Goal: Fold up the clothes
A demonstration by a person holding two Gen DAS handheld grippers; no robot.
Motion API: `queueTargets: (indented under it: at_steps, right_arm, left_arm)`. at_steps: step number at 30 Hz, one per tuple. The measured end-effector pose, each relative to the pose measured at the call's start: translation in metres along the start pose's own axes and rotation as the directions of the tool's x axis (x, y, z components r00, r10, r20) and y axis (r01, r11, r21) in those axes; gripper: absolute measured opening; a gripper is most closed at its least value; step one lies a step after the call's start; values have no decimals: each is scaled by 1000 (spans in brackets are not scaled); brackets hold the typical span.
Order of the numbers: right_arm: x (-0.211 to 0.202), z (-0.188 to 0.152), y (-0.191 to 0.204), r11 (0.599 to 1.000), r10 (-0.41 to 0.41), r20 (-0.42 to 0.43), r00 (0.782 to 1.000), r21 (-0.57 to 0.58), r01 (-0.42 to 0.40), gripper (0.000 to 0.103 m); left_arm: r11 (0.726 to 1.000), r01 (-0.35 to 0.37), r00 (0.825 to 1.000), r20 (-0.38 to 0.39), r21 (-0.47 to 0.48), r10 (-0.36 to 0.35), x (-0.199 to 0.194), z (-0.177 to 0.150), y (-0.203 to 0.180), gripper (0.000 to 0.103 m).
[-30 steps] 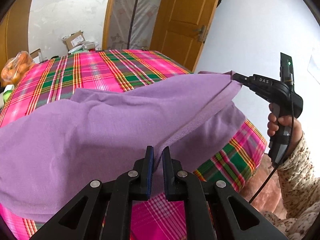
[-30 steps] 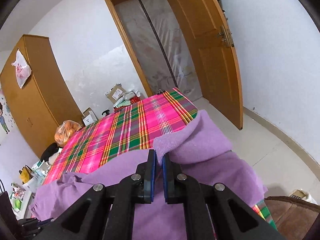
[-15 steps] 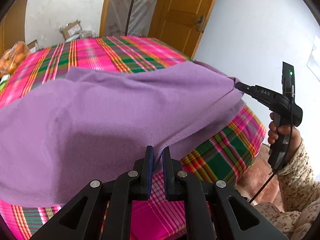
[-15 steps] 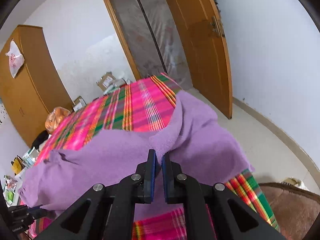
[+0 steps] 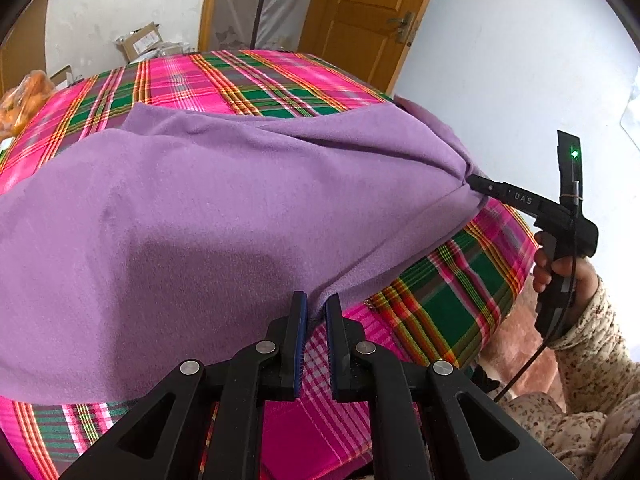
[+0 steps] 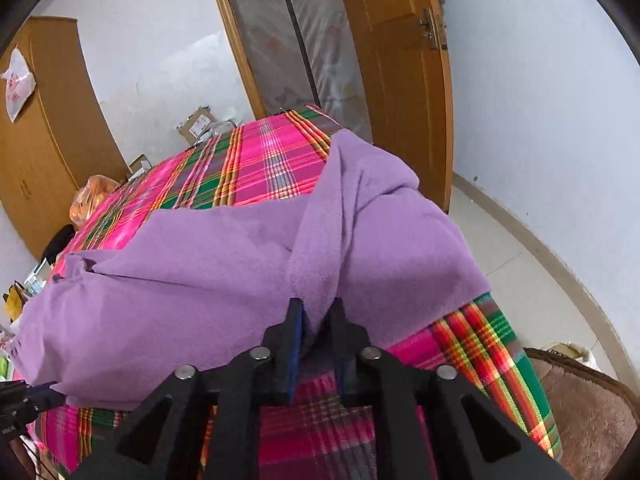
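Both grippers clamped on purple garment (image 5: pixel 224 216), left gripper (image 5: pixel 316 312) and right gripper (image 6: pixel 316 316) at opposite ends of near hem, cloth spread ahead over plaid bed (image 5: pixel 248 80) toward far edge.

Black gripper (image 5: pixel 316 308) with blue pads; beige speckled sleeve (image 5: pixel 592 344).

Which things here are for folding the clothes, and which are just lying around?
For the job:
- purple garment, spread over the plaid bed cover
- left tongs, pinching its near edge
- right tongs, gripping a bunched part

Just lying about:
- cardboard boxes
- orange bag
- wooden wardrobe
- white bag hanging on it
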State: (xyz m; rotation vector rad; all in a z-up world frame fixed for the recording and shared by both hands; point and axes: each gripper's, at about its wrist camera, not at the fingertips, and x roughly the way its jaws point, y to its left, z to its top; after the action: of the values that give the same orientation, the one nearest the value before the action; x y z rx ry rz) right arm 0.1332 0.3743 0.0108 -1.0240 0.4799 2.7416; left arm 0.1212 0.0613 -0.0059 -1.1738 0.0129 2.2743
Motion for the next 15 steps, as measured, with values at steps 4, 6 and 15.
queueTargets:
  at_steps: [4,6,15]
  right_arm:
    - [-6,4,-9,999,44,-12,999,28,-43,15]
    - [-11,7,-15,996,71,-16,997,50,-70,16]
    - [-18,48,-21,999,33,43,999,1,-33,17]
  left_arm:
    - [998,59,998,28,-31,-58,-11,5,3,9]
    - [993,112,992,58,-36,-110,-20,9,3,13]
    - [986,149,988,58,-80,-145,-7,35,2,17]
